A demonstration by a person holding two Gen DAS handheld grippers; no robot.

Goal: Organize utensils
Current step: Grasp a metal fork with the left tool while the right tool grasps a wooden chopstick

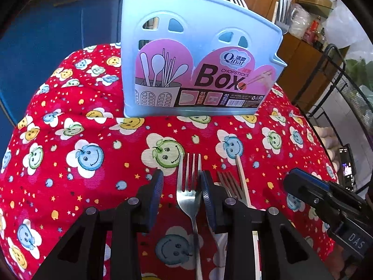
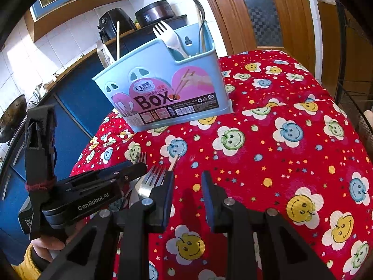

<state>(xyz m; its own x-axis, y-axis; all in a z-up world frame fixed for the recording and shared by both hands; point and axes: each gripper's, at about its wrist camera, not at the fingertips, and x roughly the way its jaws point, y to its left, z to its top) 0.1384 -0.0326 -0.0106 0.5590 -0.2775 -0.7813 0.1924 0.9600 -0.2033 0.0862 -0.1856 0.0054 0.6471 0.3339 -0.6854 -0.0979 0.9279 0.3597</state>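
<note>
A light blue chopsticks box (image 1: 198, 60) stands on the red patterned cloth (image 1: 70, 126); it also shows in the right wrist view (image 2: 163, 93) with a white plastic fork (image 2: 170, 37), a metal utensil and a chopstick inside. My left gripper (image 1: 181, 186) is open, its jaws on either side of a steel fork (image 1: 190, 193) lying on the cloth. A second steel fork (image 1: 229, 186) and a wooden chopstick (image 1: 242, 177) lie just right of it. My right gripper (image 2: 187, 186) is open and empty over the cloth, right of those utensils.
The cloth-covered table drops off at the left beside blue cabinets (image 1: 46, 46). A black wire rack (image 1: 345, 88) stands to the right. A wooden door (image 2: 256, 11) and kitchen counter with appliances (image 2: 130, 21) are behind the box.
</note>
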